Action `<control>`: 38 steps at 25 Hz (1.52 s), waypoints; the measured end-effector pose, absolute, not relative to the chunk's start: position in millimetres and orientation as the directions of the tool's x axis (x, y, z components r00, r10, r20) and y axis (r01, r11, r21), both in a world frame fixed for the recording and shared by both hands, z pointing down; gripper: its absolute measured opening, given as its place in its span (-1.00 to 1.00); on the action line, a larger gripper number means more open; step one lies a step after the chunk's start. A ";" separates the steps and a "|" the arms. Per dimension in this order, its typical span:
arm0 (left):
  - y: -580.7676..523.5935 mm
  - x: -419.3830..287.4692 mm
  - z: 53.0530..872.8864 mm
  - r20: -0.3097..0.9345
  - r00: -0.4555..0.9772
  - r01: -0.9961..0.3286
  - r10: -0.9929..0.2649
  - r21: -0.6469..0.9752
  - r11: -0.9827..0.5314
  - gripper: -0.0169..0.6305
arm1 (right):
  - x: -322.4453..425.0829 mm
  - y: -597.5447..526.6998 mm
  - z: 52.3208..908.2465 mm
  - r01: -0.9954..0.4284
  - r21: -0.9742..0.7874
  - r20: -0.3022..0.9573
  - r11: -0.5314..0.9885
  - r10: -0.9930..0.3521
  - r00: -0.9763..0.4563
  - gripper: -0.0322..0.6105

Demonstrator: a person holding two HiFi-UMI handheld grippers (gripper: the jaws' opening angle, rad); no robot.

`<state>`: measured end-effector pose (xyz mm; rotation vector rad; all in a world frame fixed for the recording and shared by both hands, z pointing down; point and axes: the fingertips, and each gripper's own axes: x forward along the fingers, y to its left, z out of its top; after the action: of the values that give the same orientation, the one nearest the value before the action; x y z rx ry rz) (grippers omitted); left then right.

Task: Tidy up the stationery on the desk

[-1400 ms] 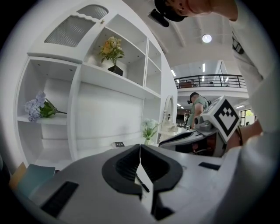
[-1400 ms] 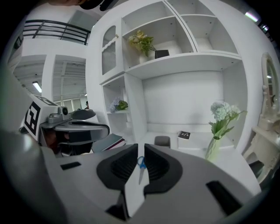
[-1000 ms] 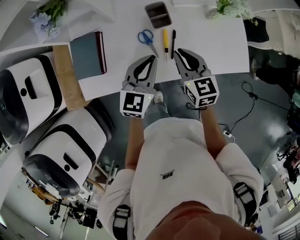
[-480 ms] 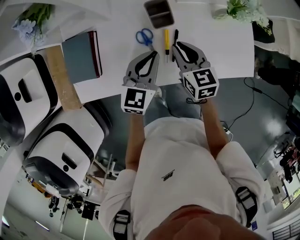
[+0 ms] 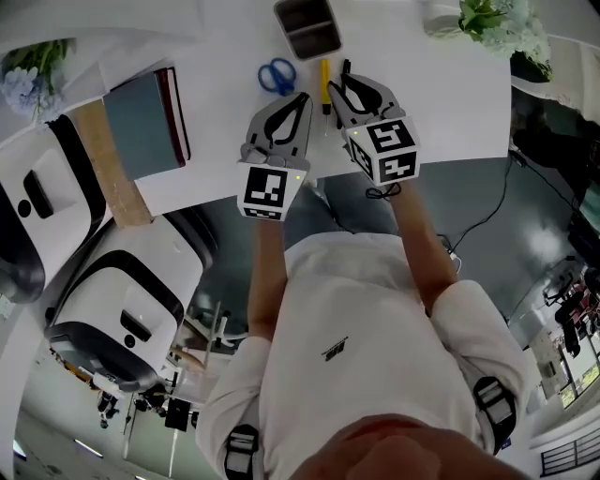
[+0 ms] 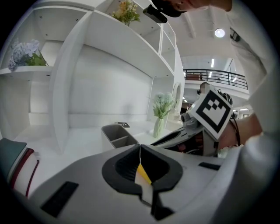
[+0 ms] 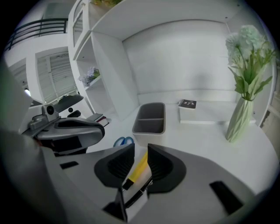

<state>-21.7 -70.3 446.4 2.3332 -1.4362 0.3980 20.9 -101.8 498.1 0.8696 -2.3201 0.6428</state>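
From above, the left gripper [image 5: 303, 97] and the right gripper [image 5: 343, 84] sit side by side over the white desk [image 5: 441, 89], both pointing away from the person. A yellow pen [image 5: 325, 79] lies on the desk in the narrow space between the two tips. A black pen [image 5: 346, 67] pokes out just past the right gripper's tip. Blue scissors [image 5: 276, 75] lie just ahead of the left gripper, a little to its outer side. A grey tray [image 5: 307, 26] stands further ahead of both tools. A notebook [image 5: 141, 124] with a dark red spine lies well off to the left gripper's outer side.

In the left gripper view, its jaws are pressed together so that only a hairline slit shows, and nothing is held. A sliver of the yellow pen shows on the desk below and beyond them. The grey tray is ahead and slightly left, and the right gripper is close alongside on the right.

In the right gripper view, its jaws stand partly apart and have just been opening. The yellow pen shows in the gap between them with the black pen beside it. Neither pad presses on either pen. The scissors are ahead to the left, with the tray straight ahead beyond them.
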 end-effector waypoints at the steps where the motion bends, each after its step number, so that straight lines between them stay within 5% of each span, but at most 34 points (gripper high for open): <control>1: -72.9 -21.7 449.2 0.426 0.439 -0.897 -0.791 0.163 -0.410 -0.95 | 19.2 -103.1 501.8 -0.700 -0.232 0.662 0.676 -0.417 -0.622 -0.67; 26: -87.8 -37.4 480.4 0.473 0.432 -0.899 -0.768 0.165 -0.405 -0.95 | 1.1 -125.7 559.6 -0.757 -0.293 0.782 0.584 -0.310 -0.541 -0.47; 38: -91.9 -39.3 483.2 0.467 0.491 -0.868 -0.735 0.194 -0.457 -0.95 | 3.0 -127.9 568.0 -0.804 -0.248 0.811 0.540 -0.339 -0.477 -0.59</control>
<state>-39.3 -91.9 483.2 2.3342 -1.3318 0.4466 3.0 -127.9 568.0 0.9213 -2.0529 0.8199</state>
